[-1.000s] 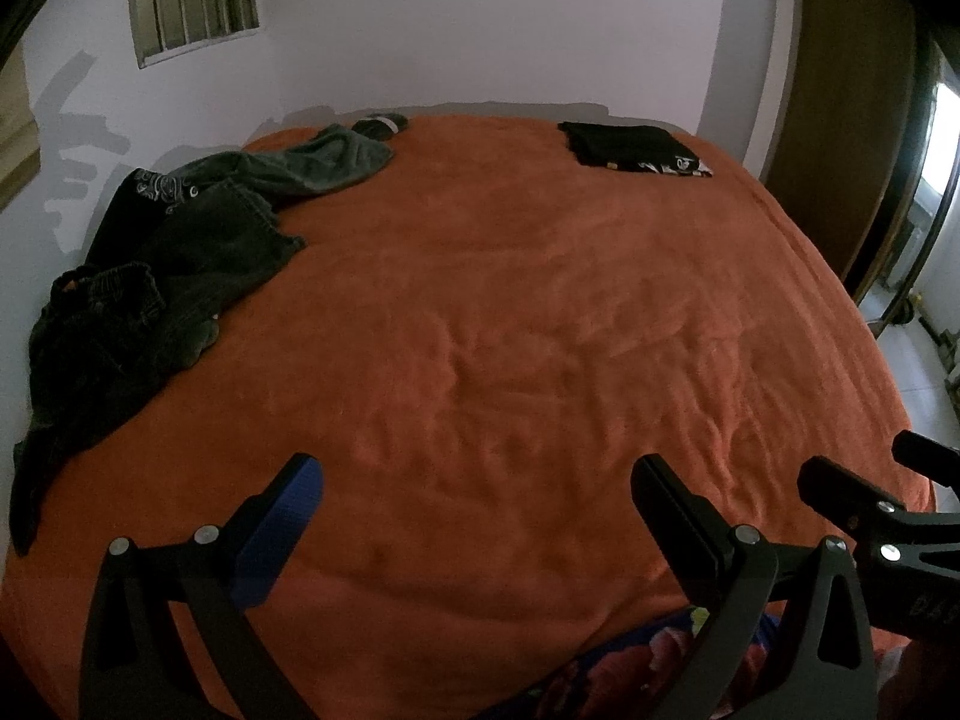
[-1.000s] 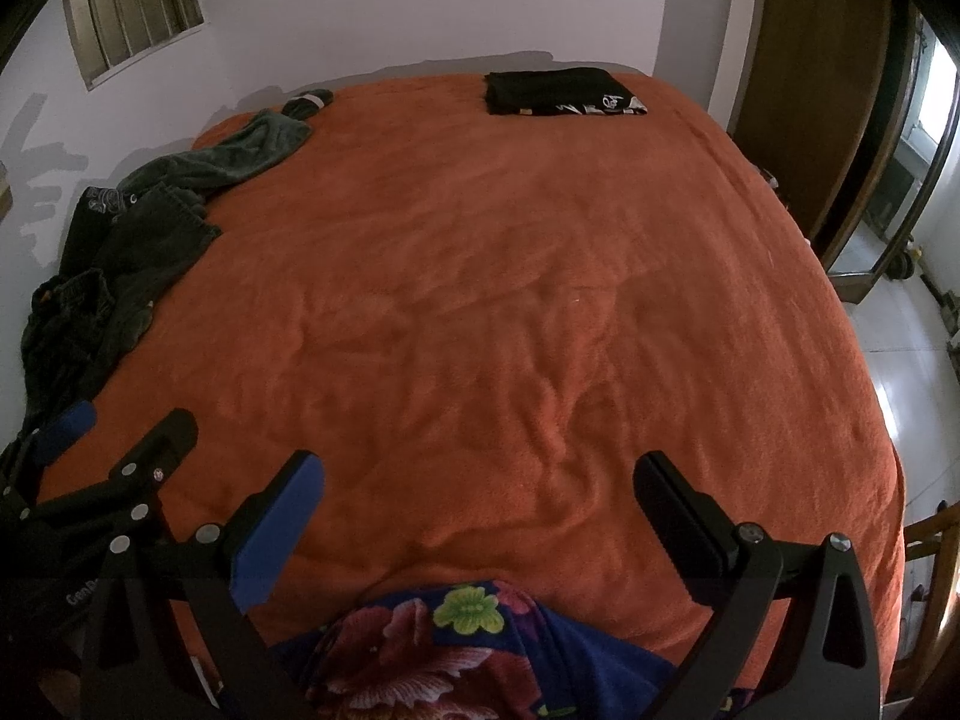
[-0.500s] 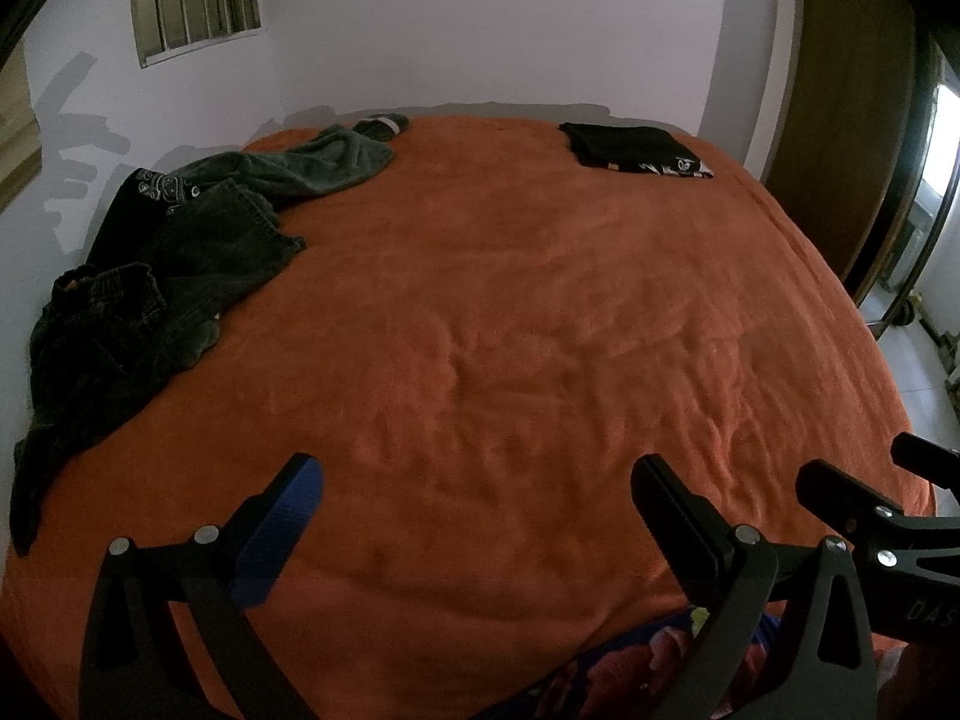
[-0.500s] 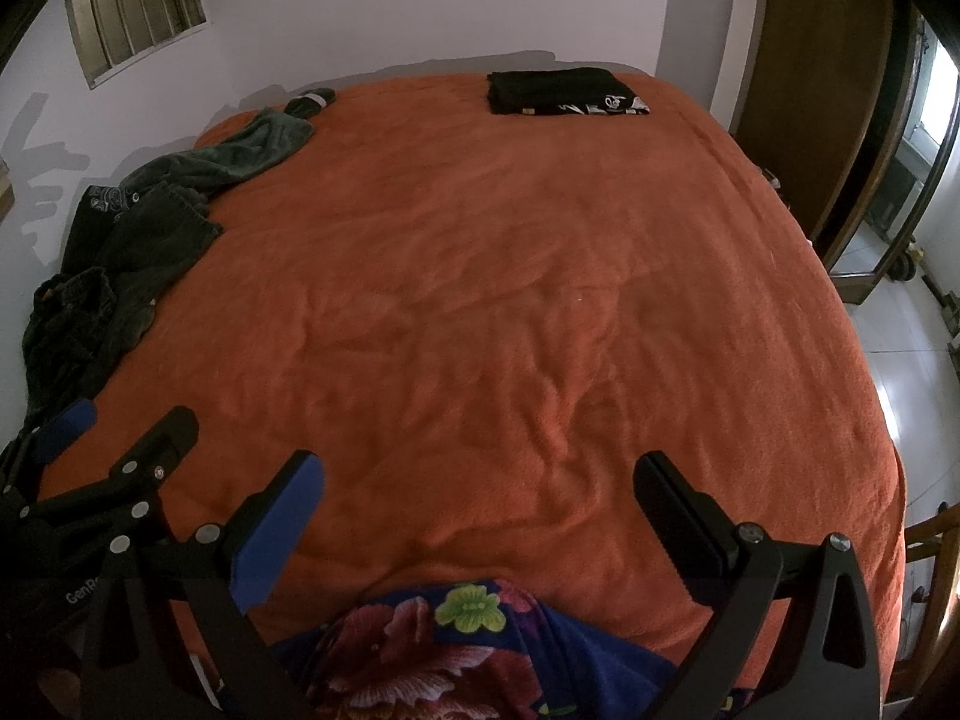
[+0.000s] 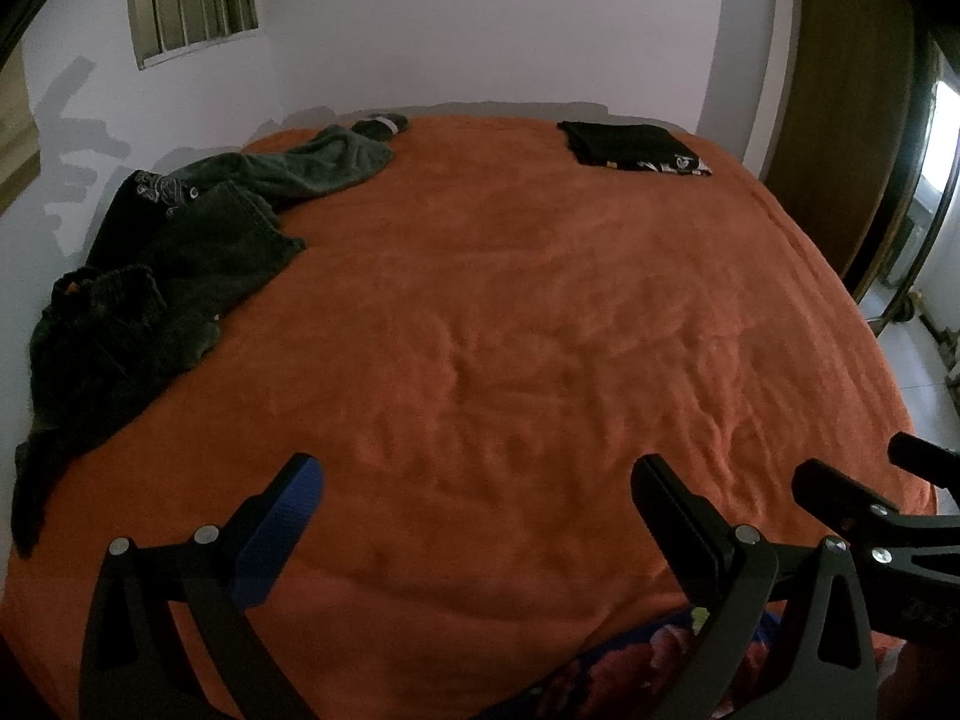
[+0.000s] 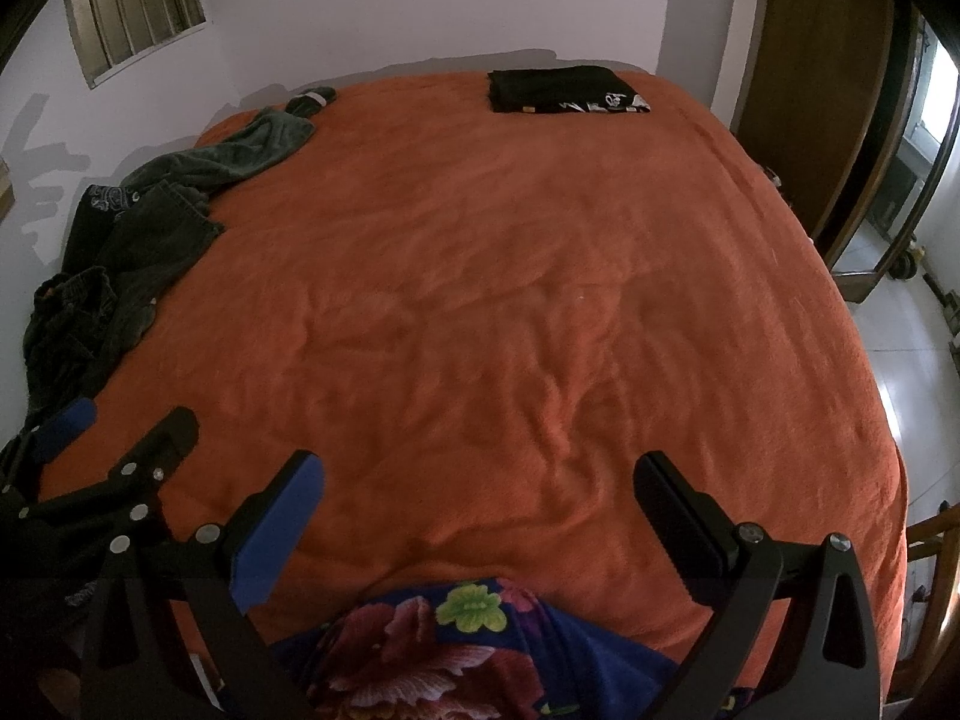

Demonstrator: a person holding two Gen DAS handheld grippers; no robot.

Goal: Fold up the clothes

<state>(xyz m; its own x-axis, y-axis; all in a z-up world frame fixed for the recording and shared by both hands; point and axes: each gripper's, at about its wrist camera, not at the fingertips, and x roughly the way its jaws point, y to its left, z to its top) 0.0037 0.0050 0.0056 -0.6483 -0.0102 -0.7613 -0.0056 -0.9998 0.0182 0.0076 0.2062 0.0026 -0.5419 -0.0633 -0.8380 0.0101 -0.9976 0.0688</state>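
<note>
Over near edge of orange bed (image 5: 510,300), left gripper (image 5: 474,480) and right gripper (image 6: 477,480) held spread wide, nothing pinched, unfolded dark clothes (image 5: 150,276) heaped far left, folded black garment (image 6: 558,90) laid far right

Orange blanket (image 6: 540,276) fuzzy matt cloth; dark jeans (image 5: 156,276) coarse denim; door (image 6: 810,90) smooth wood.

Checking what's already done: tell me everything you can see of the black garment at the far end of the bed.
The black garment lies folded into a flat, neat rectangle on the orange blanket near the far edge, right of centre. A white print shows along its near right edge, with a small yellowish tag on the near edge. Nothing else touches it; both grippers are far off.
</note>
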